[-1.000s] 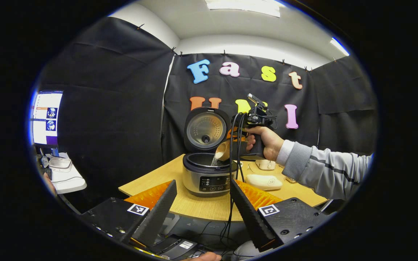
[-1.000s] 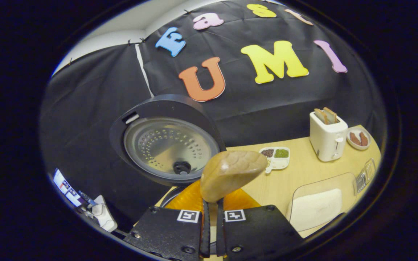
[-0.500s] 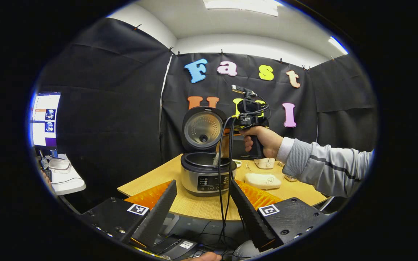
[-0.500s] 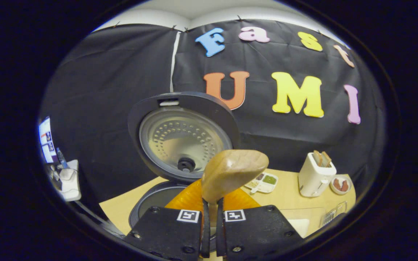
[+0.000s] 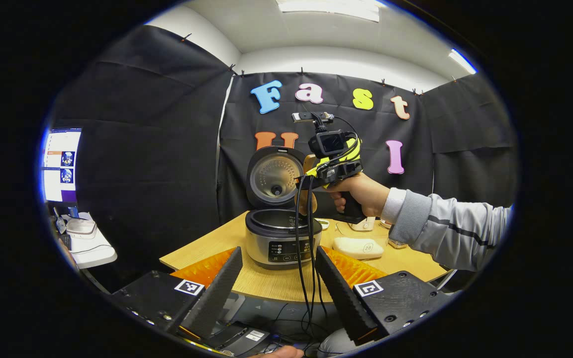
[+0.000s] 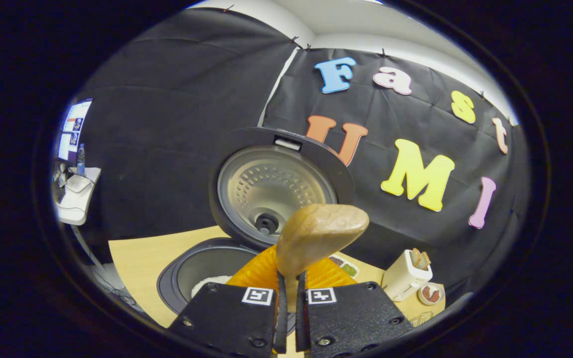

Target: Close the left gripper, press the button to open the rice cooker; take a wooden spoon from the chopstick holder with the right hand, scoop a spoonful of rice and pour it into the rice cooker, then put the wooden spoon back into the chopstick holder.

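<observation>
Wooden spoon (image 6: 319, 233), clamped in the right tongs (image 6: 287, 318), has been raised above the open rice cooker (image 5: 282, 238) on the bench (image 5: 271, 281); pouring has ceased since a second ago. The hand (image 5: 358, 191) is held level. The left tongs (image 5: 279, 283) are spread apart, empty.

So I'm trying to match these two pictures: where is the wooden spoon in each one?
Left gripper view: the wooden spoon sits near the middle, held by the far tool above the rice cooker.
Right gripper view: its bowl rises low in the middle, right above this tool, which grips its handle.
Shared landmark: the cooker's raised lid.
</observation>
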`<state>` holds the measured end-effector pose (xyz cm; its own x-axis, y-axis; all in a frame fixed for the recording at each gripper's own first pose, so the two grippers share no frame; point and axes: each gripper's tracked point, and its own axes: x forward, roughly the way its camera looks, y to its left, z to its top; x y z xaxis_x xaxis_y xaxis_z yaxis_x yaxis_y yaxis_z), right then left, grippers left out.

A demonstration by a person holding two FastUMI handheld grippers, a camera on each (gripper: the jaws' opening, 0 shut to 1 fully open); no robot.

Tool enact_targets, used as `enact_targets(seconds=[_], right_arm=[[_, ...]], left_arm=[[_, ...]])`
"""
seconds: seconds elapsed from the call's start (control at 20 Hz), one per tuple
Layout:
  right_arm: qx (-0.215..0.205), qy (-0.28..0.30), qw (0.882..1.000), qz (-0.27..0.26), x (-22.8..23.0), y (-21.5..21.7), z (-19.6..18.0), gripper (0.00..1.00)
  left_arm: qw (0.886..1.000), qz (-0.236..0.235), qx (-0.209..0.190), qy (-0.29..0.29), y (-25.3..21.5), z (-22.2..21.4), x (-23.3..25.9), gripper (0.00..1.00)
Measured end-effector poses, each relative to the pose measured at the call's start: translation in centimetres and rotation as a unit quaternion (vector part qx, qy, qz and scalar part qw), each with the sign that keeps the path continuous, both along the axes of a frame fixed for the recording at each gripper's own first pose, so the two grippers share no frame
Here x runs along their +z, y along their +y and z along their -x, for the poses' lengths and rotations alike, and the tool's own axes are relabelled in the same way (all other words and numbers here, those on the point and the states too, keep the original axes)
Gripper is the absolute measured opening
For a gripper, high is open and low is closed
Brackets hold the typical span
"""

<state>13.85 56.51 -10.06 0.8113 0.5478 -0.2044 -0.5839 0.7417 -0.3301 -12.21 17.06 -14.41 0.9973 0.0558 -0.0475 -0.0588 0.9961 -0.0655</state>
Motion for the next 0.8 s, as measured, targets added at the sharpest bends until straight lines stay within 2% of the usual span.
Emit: enact_targets(seconds=[0.2, 0.35, 0.8], right_arm=[[-0.009, 0.010, 0.999, -0.051, 2.2, -3.2, -0.1, 0.12], [-0.026, 0.011, 0.995, -0.095, 5.4, -7.3, 0.4, 0.12], [-0.112, 0.039, 0.974, -0.193, 9.9, -24.2, -1.7, 0.12]], left_arm=[[1.000, -0.007, 0.001, 0.002, -0.1, -0.1, 0.2, 0.95], [1.000, -0.009, -0.002, 0.001, -0.5, -0.5, 0.4, 0.95], [1.000, -0.007, -0.012, -0.017, -3.0, -2.1, 2.8, 0.94]])
